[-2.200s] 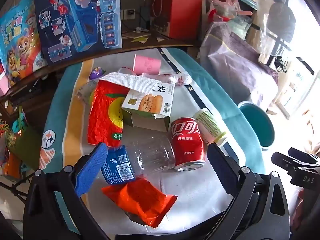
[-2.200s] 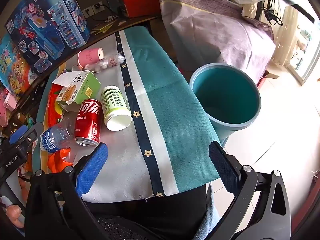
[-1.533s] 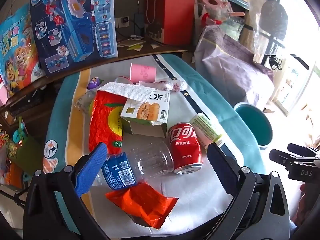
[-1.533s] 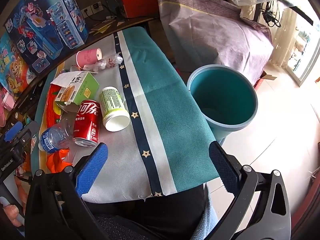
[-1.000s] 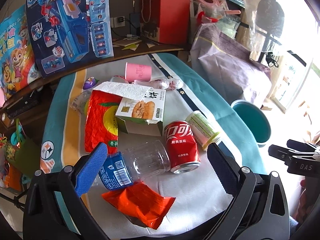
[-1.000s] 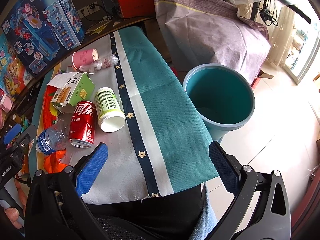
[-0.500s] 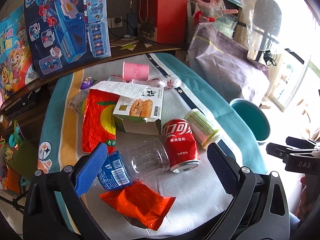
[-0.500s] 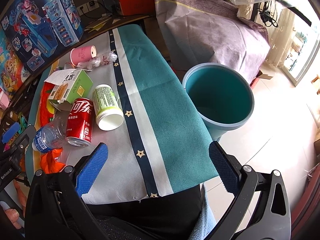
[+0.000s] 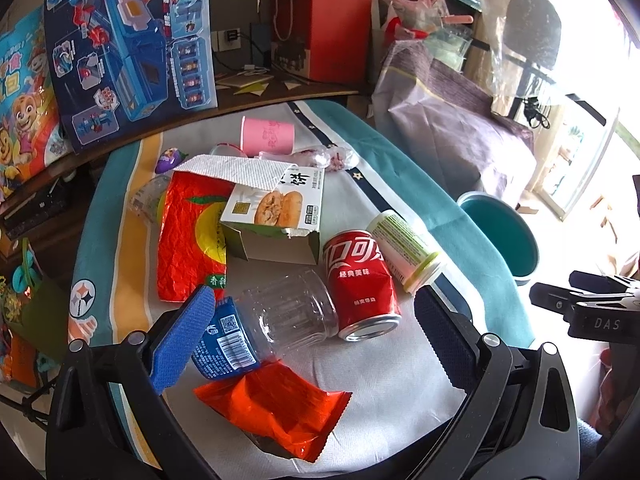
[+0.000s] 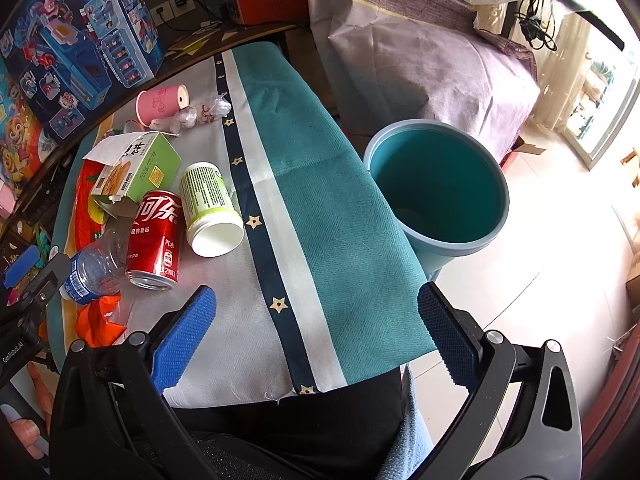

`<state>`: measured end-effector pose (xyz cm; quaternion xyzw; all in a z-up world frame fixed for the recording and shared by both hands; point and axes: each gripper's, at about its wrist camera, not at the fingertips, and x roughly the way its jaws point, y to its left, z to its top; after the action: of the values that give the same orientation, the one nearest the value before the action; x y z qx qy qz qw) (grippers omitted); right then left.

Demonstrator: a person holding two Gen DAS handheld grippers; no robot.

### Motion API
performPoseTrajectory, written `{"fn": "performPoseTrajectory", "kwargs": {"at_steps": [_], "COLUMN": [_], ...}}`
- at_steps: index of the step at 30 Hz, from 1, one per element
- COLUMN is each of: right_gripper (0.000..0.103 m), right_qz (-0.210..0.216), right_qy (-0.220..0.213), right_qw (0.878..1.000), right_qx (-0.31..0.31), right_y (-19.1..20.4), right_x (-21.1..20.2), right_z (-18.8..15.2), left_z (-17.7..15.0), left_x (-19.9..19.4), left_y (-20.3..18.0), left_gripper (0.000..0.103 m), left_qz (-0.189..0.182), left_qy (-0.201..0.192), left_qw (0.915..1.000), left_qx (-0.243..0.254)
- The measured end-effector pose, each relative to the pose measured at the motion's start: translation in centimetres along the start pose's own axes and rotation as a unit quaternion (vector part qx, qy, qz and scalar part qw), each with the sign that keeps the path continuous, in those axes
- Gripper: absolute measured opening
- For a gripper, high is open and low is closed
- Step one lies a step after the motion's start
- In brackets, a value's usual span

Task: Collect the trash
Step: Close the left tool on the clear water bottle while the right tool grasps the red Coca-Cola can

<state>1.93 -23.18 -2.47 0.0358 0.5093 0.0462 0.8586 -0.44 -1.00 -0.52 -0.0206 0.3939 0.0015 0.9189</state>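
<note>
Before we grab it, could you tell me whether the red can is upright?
No, the red can lies on its side on the cloth.

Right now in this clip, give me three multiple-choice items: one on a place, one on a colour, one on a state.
1. Where is the bin?
A. on the table
B. on the floor beside the table
C. under the toy box

2. What colour is the cup lying at the far end of the table?
A. pink
B. yellow
C. black

3. How is the red can?
A. upright
B. held in a gripper
C. lying on its side

Answers:
1 B, its rim stands off the table's edge over the tiles.
2 A, its wall is pink.
3 C, it lies between the plastic bottle and the green-labelled container.
</note>
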Motion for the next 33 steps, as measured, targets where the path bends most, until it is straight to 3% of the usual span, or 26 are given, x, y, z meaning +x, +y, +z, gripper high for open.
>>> {"fn": "performPoseTrajectory", "kwargs": {"at_steps": [7, 14, 21, 25, 31, 33], "right_gripper": [0.097, 0.097, 0.097, 0.097, 0.097, 0.092], "right_qz": [-0.003, -0.002, 0.01, 0.017, 0.037, 0.05], "right_qy": [0.003, 0.002, 0.002, 0.006, 0.012, 0.018], "right_qw": [1.0, 1.0, 0.999, 0.999, 0.998, 0.997], "right_qx": [-0.001, -0.009, -0.039, -0.045, -0.057, -0.065], "right_y": [0.1, 0.6, 2.5, 3.6, 5.8, 6.9], "right_x": [0.2, 0.3, 0.6, 1.0, 1.4, 1.6], "right_z": [0.1, 0.7, 1.9, 2.8, 3.9, 4.1], "left_z": [-0.1, 0.1, -1.0, -1.4, -1.8, -1.9], "left_x": [0.0, -0.2, 1.9, 3.7, 5.9, 6.6], "left_y": [0.3, 2.9, 6.1, 6.3, 4.8, 4.5], "left_gripper": [0.1, 0.1, 0.1, 0.1, 0.1, 0.1], "left_qz": [-0.005, -0.008, 0.0, -0.011, -0.029, -0.035], "left_qy": [-0.007, -0.02, 0.034, 0.062, 0.093, 0.103], "left_qw": [0.9999, 0.9979, 0.9921, 0.9855, 0.9676, 0.9622], "left_qx": [0.01, 0.061, 0.121, 0.157, 0.233, 0.25]}}
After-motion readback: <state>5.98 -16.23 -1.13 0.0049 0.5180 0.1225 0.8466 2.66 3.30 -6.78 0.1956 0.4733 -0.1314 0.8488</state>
